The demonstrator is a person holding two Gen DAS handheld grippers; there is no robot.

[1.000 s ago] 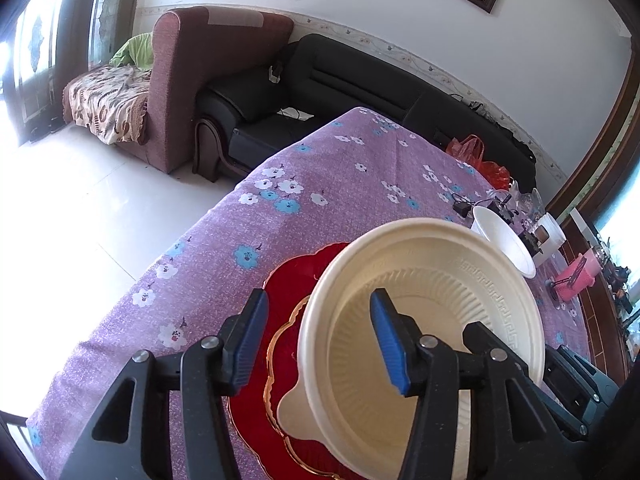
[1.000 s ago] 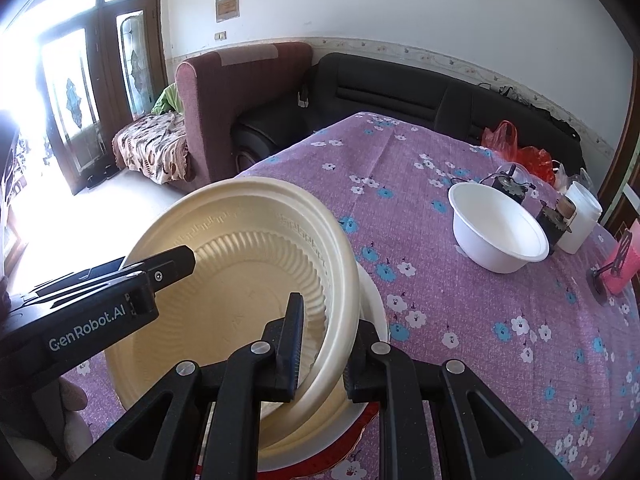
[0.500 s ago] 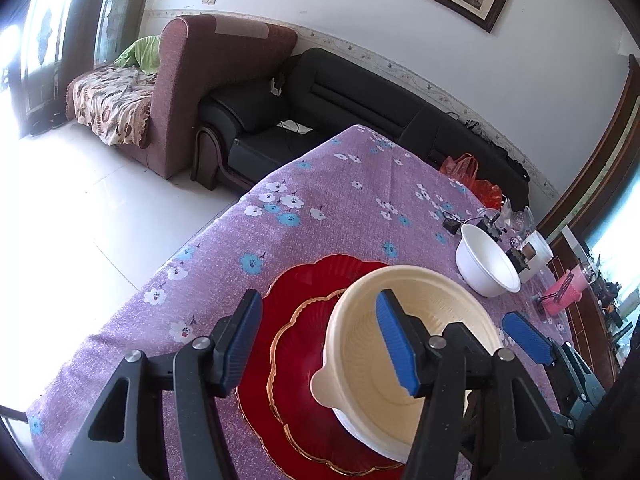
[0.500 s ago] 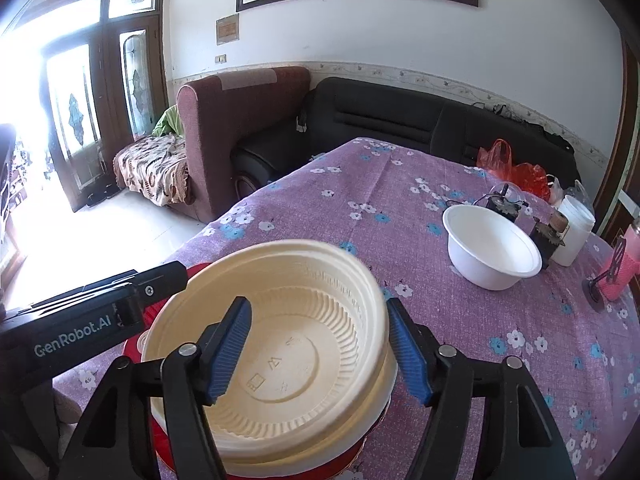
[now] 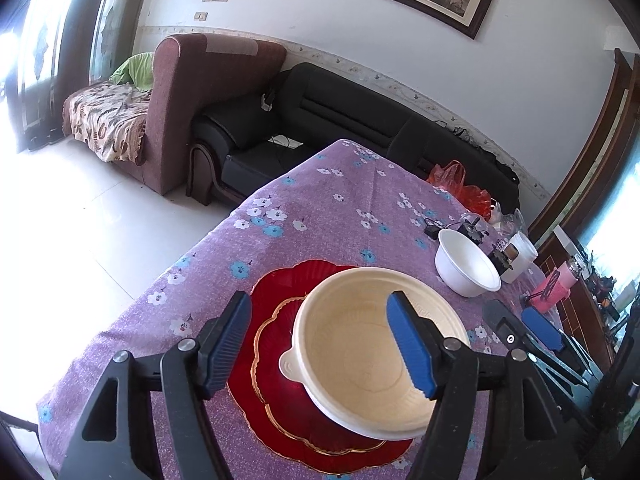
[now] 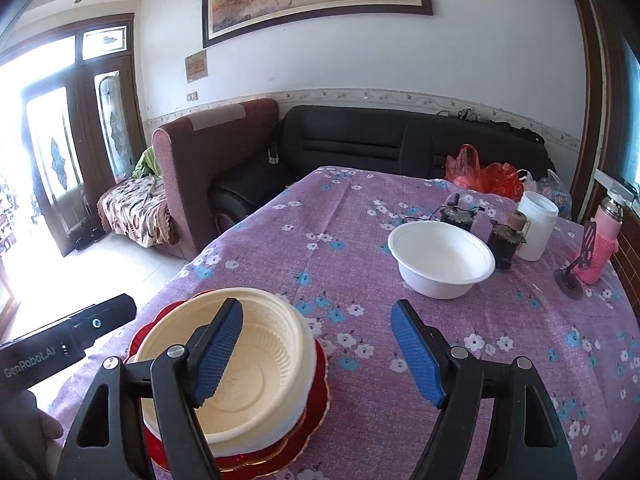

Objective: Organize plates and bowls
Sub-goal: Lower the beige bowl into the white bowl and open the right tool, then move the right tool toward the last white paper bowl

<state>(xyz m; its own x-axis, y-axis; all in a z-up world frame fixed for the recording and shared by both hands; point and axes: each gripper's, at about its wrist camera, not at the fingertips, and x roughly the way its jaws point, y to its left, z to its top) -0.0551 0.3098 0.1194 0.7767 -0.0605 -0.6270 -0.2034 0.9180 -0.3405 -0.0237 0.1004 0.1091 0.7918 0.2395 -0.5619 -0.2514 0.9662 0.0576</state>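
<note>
A cream bowl sits nested on stacked red plates at the near end of the purple flowered table; it also shows in the right wrist view on the red plates. A white bowl stands farther right, also in the right wrist view. My left gripper is open and empty above the stack. My right gripper is open and empty, just right of the cream bowl; it shows in the left wrist view.
A white jar, small dark motors, a pink bottle and a red plastic bag crowd the table's far right. A black sofa and brown armchair stand behind. The table's left edge drops to the floor.
The right gripper let go of the tilted cream bowl, which now rests flat in the stack. Both grippers opened wide and pulled back and up.
</note>
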